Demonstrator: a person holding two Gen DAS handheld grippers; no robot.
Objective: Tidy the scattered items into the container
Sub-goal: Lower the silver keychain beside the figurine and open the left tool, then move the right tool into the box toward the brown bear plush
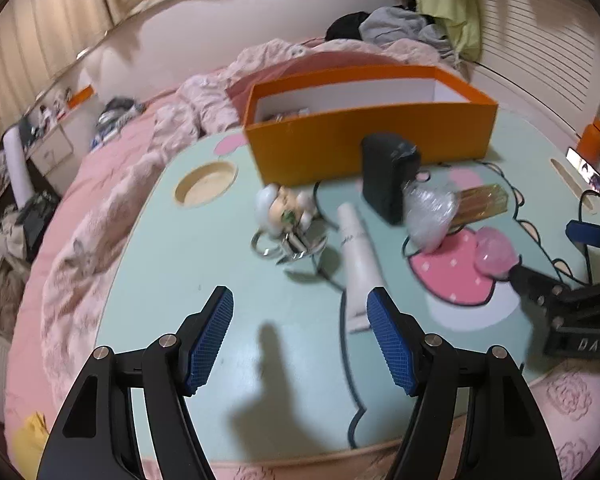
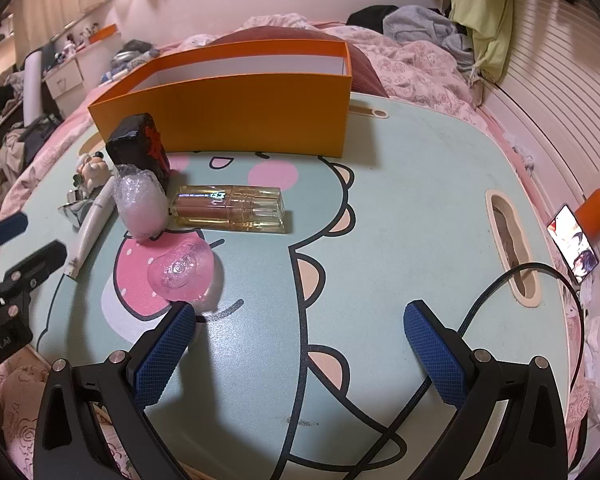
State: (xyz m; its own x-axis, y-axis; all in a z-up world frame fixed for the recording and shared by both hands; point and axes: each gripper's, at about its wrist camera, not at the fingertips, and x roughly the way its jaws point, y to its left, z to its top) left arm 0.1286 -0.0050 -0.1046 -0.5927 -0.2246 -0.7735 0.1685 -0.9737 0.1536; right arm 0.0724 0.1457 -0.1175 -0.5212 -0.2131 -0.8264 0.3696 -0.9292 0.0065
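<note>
We're in a bedroom at home. A bed (image 1: pixel 112 184) under a rumpled pink floral quilt (image 2: pixel 416 68) fills the view, with a small cartoon-printed lap table (image 2: pixel 400 208) set on top of it. Clothes (image 1: pixel 396 24) lie heaped at the far end beside a green pillow (image 2: pixel 484 12). A padded headboard (image 1: pixel 260 28) runs behind, curtains (image 1: pixel 60 12) hang above, and a cluttered shelf (image 1: pixel 48 120) lines the far side.
</note>
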